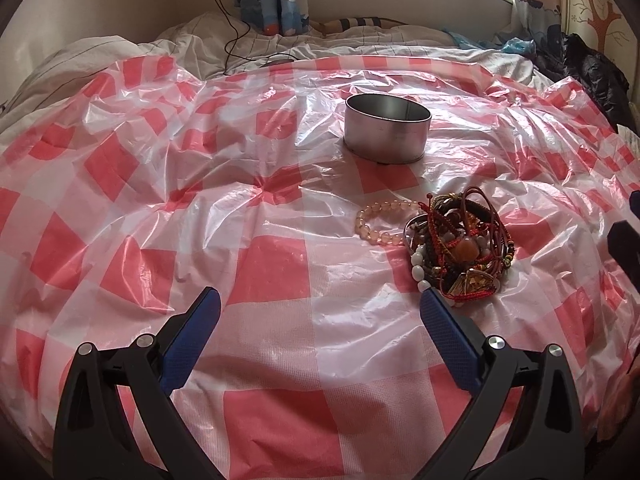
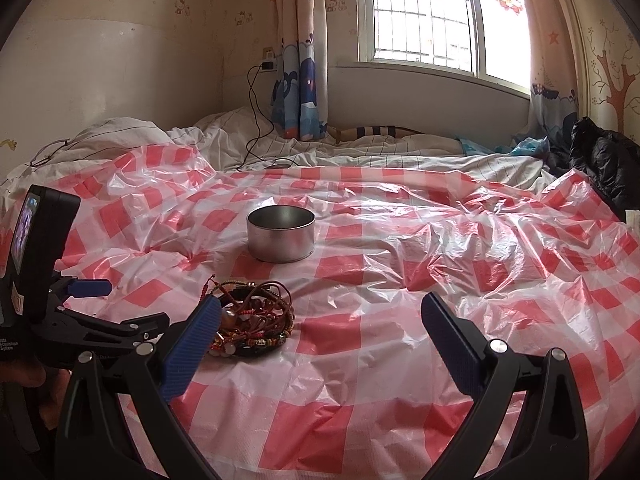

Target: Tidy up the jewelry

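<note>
Nothing looks sorted yet: the round metal tin (image 1: 387,135) seems empty, while the tangled bracelet pile (image 1: 460,246) and pale bead bracelet (image 1: 384,222) lie just before it. Left tool (image 1: 320,312) and right tool (image 2: 322,320) both gape apart, holding nothing.

Jewelry pile (image 1: 456,248) before tin (image 1: 387,128), on sheet (image 1: 160,200)

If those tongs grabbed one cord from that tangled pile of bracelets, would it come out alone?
Probably not. The bracelet pile looks knotted together, cords looping through beads, so neighbours would likely drag along. The cords seem floppy and should sag. The pink bead bracelet beside it lies partly free and looks easier to lift alone.
</note>
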The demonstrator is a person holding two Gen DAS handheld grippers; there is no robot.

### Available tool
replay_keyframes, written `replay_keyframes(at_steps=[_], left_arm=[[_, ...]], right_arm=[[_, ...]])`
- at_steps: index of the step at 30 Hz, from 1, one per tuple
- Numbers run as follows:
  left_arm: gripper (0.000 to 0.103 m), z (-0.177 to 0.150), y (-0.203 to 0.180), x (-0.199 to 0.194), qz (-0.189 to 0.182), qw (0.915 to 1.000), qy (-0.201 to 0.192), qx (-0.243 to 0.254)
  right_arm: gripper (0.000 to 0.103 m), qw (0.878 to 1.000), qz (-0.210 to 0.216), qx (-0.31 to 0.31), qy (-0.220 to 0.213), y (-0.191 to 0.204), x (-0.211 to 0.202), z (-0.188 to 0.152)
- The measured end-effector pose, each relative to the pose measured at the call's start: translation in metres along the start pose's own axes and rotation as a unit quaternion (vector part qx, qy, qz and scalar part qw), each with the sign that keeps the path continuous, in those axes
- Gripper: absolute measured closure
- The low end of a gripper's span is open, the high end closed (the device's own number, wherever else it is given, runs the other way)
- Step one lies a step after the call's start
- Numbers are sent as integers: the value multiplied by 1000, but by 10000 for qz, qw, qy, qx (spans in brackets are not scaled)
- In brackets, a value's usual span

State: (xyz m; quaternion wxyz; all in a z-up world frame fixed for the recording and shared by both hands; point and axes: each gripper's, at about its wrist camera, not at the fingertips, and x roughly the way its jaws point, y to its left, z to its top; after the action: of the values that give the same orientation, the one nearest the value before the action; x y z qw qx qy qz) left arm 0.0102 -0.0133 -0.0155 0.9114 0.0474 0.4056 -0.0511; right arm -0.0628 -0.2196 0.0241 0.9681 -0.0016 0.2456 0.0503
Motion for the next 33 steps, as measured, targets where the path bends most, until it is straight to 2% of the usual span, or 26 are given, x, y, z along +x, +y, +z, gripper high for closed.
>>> replay_keyframes(at_steps=[4,8,11,16,19,22,24,26,27,30,33], left_arm=[[7,1,3,-5,-82,9999,-70,-47],[7,5,7,-13,-612,9974,-303,-212],[7,8,-1,-15,-863,9954,-404,-30],[7,8,-19,-14,-1036,9931,-423,339],[7,9,-24,-16,-1035,9926,-458,437],[7,10,-19,-15,-1165,9919,-397,318],[7,11,-13,-13,-1283,9911,-329,145],[7,12,-6,-10,-1383,9901,-244,-53],[7,13,-3,-8,-1432,9894,-210,-150],[7,13,3,-4,-1458,9887,-149,-306],[7,13,4,-3,-1488,9881,-121,-366]], right_arm=[[7,9991,209,-4,380,0,14,1],[7,9959,493,-72,756,-3,32,10],[7,9916,725,-96,1068,-9,53,21],[7,9741,1459,-106,1721,-12,103,36],[8,9664,1665,-202,1947,-10,126,37],[10,9592,1861,-121,2126,-15,141,36],[24,9551,1954,-32,2229,-19,148,35],[35,9506,2035,-4,2343,-21,154,34],[47,9485,2070,-7,2399,-22,156,32],[69,9415,2228,-5,2528,-19,159,27],[90,9435,2253,-126,2428,-14,153,27]])
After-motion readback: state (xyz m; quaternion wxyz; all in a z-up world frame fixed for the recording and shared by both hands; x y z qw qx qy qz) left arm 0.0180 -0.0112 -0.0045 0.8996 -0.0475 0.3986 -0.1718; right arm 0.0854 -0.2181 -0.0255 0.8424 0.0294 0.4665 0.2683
